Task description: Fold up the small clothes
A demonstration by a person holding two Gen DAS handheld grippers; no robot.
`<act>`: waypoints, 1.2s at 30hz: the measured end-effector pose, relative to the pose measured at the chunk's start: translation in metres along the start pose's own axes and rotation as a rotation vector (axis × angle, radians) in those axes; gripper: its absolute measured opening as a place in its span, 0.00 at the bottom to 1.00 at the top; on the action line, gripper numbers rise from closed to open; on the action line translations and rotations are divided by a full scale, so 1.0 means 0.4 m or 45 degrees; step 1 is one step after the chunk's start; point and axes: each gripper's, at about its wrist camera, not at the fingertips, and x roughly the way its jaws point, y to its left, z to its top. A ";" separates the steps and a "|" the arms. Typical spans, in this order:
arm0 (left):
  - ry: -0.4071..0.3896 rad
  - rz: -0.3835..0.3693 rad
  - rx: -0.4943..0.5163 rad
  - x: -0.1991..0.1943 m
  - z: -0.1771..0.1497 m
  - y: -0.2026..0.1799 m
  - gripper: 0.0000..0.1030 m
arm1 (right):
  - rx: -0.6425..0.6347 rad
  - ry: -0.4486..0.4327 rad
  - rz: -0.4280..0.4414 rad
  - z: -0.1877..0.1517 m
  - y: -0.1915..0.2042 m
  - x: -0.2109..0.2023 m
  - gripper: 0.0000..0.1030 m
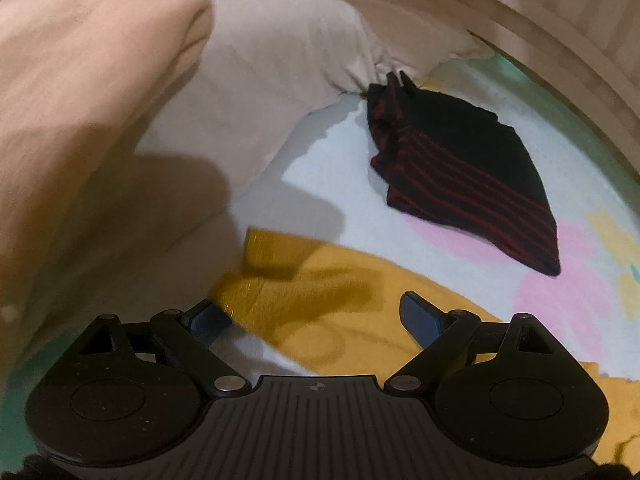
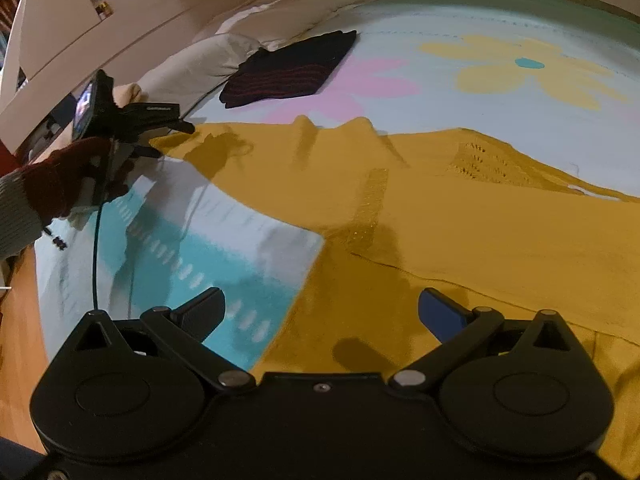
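Note:
A mustard-yellow knit garment (image 2: 460, 216) lies spread on the flowered bedspread (image 2: 400, 32). My right gripper (image 2: 320, 312) is open just above its near edge, empty. My left gripper (image 1: 316, 316) is open over the garment's sleeve end (image 1: 320, 288), empty; in the right wrist view the left gripper (image 2: 172, 136) sits at the sleeve tip at far left, held by a hand in a dark red glove (image 2: 64, 176). A folded black garment with red stripes (image 1: 460, 168) lies beyond, also in the right wrist view (image 2: 288, 68).
Beige pillows (image 1: 260, 64) and a peach blanket (image 1: 80, 100) sit at the head of the bed, left of the black garment. A wooden bed frame (image 1: 560, 48) curves behind. The bed's near edge and wood floor (image 2: 20, 340) are at left. A black cable (image 2: 95, 248) hangs from the left gripper.

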 end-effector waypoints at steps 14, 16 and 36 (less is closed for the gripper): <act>-0.124 0.124 0.100 -0.105 -0.016 -0.106 0.10 | 0.065 0.000 -0.037 0.006 -0.049 -0.027 1.00; -0.146 0.088 0.114 -0.154 -0.014 -0.139 0.10 | 0.101 -0.005 -0.038 0.011 -0.065 -0.044 1.00; -0.125 -0.535 0.464 -0.551 -0.233 -0.827 0.10 | 0.443 -0.279 -0.251 -0.024 -0.345 -0.395 1.00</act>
